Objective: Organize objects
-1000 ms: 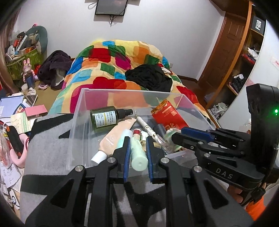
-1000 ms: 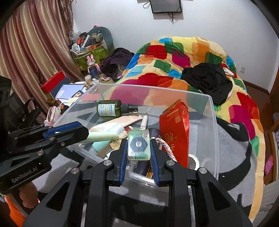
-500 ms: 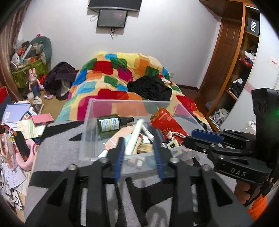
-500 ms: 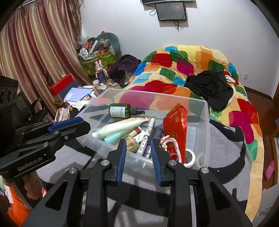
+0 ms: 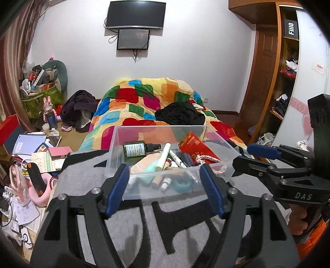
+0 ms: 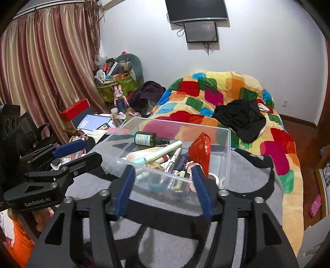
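- Both claws, left claw [image 5: 163, 188] and right claw [image 6: 163, 188], hang spread apart and empty.
- Straight ahead of both sits the clear bin [image 5: 214, 171] on the grey blanket [image 5: 86, 177], holding the green bottle [image 5: 135, 149] lying crosswise.
- Neither claw looks clearly nearer.

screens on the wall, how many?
2, both dark, on the white wall beyond the bed: a wide TV on top and a smaller monitor mounted directly under it. None hidden, as far as I can tell.
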{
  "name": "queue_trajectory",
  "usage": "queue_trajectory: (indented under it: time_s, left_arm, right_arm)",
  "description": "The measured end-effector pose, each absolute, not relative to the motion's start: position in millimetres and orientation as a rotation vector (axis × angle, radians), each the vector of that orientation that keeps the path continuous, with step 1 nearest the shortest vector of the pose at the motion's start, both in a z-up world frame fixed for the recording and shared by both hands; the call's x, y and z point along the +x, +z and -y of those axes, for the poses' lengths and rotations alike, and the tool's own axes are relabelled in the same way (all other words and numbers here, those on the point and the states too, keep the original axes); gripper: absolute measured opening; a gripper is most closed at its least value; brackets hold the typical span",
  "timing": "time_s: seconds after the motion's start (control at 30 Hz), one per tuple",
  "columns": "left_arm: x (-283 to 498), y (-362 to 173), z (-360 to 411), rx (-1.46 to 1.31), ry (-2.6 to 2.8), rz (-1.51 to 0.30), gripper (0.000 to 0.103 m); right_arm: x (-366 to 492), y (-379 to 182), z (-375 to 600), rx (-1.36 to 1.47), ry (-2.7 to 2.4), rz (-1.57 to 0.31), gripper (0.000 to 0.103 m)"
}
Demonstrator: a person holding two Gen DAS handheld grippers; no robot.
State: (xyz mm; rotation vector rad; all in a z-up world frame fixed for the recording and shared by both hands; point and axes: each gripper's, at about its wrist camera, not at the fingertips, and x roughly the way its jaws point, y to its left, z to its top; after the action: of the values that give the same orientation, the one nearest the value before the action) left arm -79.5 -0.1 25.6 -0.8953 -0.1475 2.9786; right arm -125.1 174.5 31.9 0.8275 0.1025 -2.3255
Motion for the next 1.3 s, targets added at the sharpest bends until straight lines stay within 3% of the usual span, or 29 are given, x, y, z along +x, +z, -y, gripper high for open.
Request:
queue_trajectory:
  time_s: [0.3,1.3]
  left_arm:
    - [-70.2,15.9,-3.4,-0.9,2.993,0.153,0.087]
    - [-73.8,0.4,-6.8,-0.953,2.957,0.189,0.09]
  right_arm:
    - [-117.6,23.1,-181.7,0.831,-2.344,-0.079,0.072]
    - [-119.5,8.1,-181.8,0.883,-2.324,-0.059,0.073]
